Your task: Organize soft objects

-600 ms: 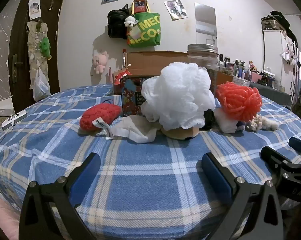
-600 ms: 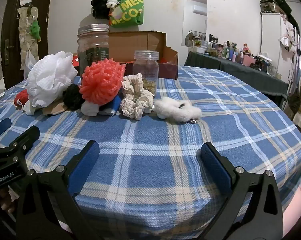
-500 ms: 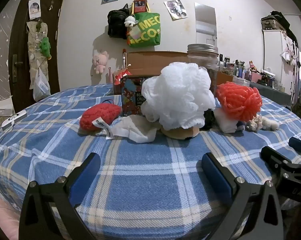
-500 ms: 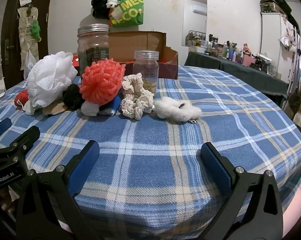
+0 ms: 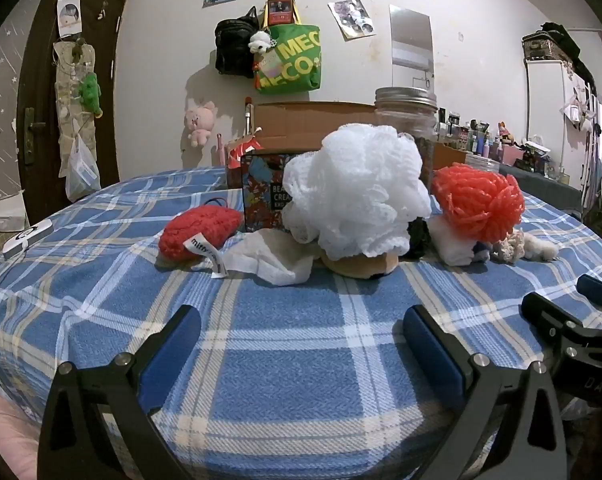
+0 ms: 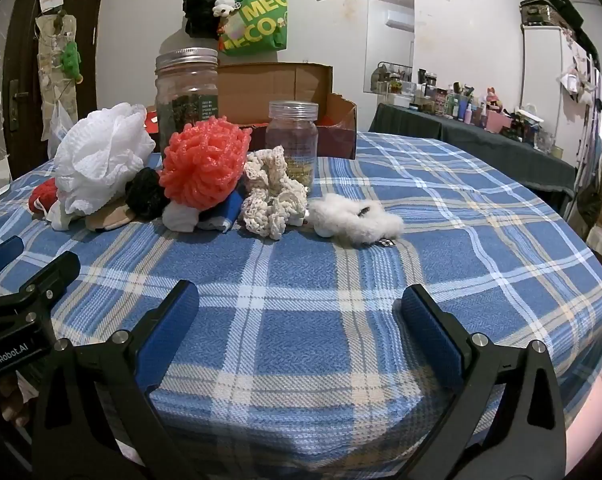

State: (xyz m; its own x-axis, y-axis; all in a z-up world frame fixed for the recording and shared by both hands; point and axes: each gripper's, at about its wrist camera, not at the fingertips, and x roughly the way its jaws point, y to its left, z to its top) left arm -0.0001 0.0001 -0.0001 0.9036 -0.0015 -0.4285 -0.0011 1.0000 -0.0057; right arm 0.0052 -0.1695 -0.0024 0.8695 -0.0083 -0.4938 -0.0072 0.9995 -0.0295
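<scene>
A pile of soft things lies mid-table: a white mesh pouf (image 5: pixel 357 192) (image 6: pixel 101 160), a coral pouf (image 5: pixel 479 200) (image 6: pixel 205 168), a red knitted heart (image 5: pixel 199 232), a white cloth (image 5: pixel 273 260), a black scrunchie (image 6: pixel 147 198), a cream crochet scrunchie (image 6: pixel 273 200) and a white fluffy piece (image 6: pixel 357 220). My left gripper (image 5: pixel 301 344) is open and empty, low over the near table edge. My right gripper (image 6: pixel 297 320) is open and empty beside it, to its right.
A big lidded jar (image 6: pixel 187 96), a small jar (image 6: pixel 293 140), a printed box (image 5: pixel 265 192) and an open cardboard box (image 6: pixel 285 100) stand behind the pile on the blue plaid tablecloth (image 6: pixel 461 240). A white remote (image 5: pixel 27 238) lies at the far left edge.
</scene>
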